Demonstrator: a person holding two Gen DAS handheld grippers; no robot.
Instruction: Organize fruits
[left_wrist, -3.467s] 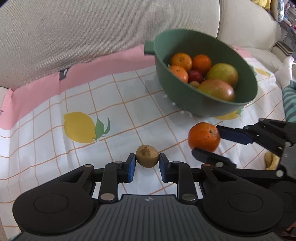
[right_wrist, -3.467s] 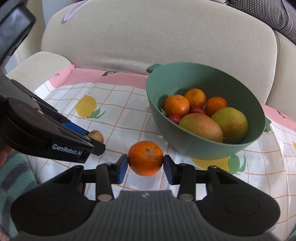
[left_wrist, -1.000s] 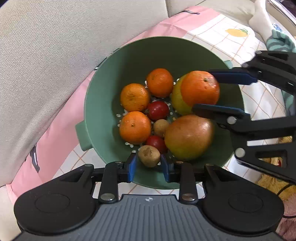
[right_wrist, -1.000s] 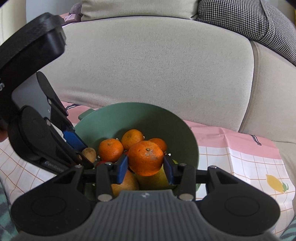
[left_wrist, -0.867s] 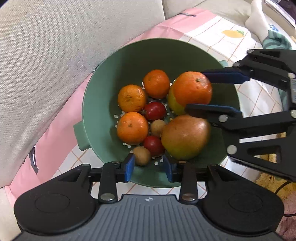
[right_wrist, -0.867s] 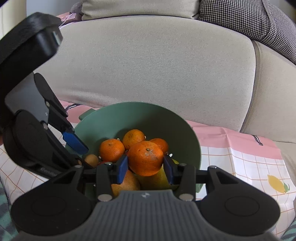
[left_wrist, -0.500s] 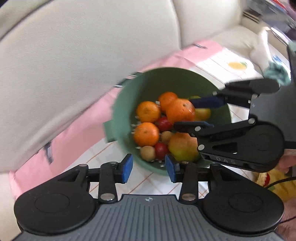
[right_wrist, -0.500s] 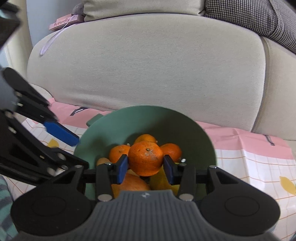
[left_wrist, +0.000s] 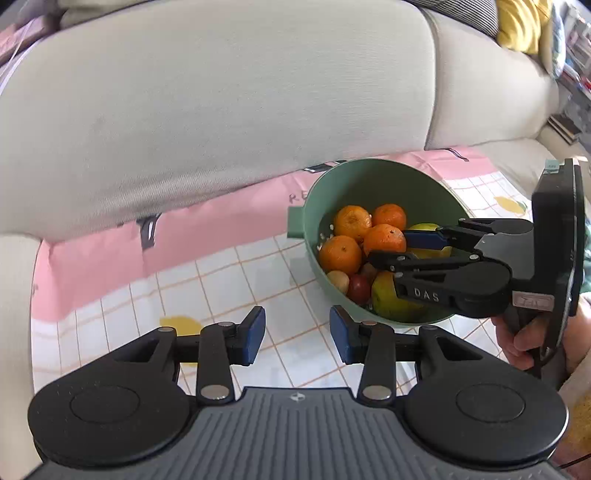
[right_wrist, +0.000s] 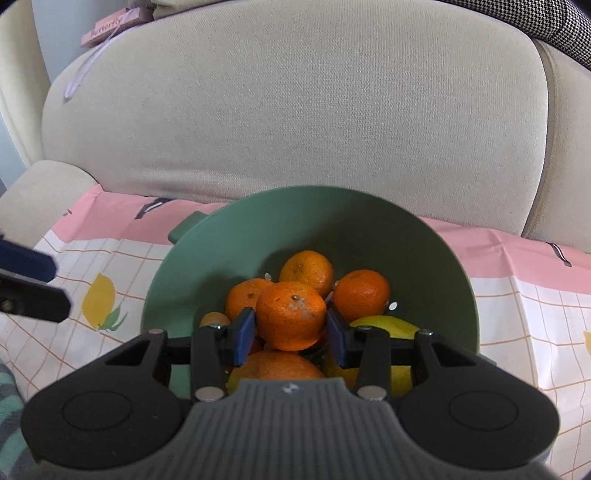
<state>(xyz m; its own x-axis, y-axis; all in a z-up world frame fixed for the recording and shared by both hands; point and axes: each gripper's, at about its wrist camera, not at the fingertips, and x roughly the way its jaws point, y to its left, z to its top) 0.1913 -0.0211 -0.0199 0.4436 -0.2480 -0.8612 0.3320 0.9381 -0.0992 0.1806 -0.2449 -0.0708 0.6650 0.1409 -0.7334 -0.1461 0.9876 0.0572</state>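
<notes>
tongs: right tongs (right_wrist: 290, 330) clamp orange (right_wrist: 290, 314) over bowl (right_wrist: 177, 280); left tongs (left_wrist: 297, 334) parted, empty

Left wrist view looks from the side, right from close above; both share the green bowl (left_wrist: 369, 177) (right_wrist: 424, 236)

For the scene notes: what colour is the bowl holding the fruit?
Muted green, inside and out. The bowl shows best in the right wrist view.

My green bowl (right_wrist: 436, 258) carries orange tangerines (right_wrist: 306, 267), a red fruit (left_wrist: 359, 288) and a yellow-green mango (left_wrist: 391, 302). My cloth (left_wrist: 229, 280) is white with an orange grid, yellow lemons and a pink border. The sofa (left_wrist: 221, 92) is beige. My pads (left_wrist: 255, 332) are blue.
</notes>
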